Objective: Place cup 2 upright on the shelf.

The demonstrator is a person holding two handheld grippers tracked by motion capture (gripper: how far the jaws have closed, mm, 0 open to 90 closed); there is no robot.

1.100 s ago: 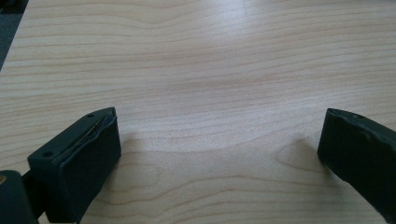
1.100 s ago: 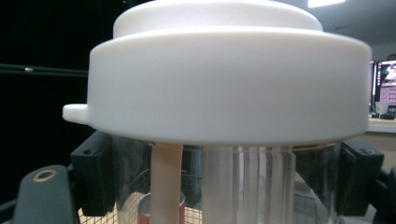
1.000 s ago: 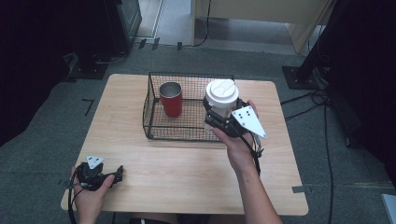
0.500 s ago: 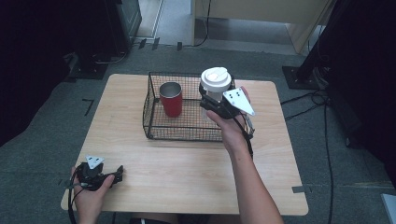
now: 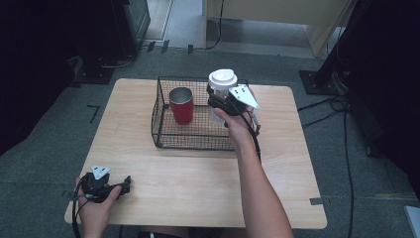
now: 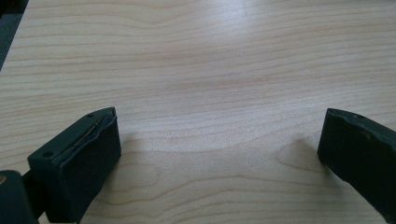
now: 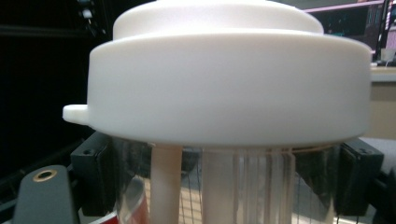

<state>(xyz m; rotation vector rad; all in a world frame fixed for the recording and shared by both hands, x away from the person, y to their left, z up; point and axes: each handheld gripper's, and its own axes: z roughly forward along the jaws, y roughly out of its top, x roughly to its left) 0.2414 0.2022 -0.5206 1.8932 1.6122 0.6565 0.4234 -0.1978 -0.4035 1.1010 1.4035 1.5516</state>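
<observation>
Right hand-held gripper point(image 5: 218, 101) clamped on clear lidded cup point(image 5: 221, 82) above wire basket point(image 5: 163, 130), left hand-held gripper point(image 5: 125, 182) apart on wooden table point(image 5: 198, 173), grey floor point(image 5: 44, 148).

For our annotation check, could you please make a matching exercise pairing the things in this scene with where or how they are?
Things:
1. red cup
2. clear cup with white lid
3. left gripper
4. wire basket

States:
A. jaws open, low over the table's near left corner
B. clamped in the right gripper, above the basket
C. standing upright inside the basket
D. resting on the wooden table

Pairs: 1-C, 2-B, 3-A, 4-D
</observation>
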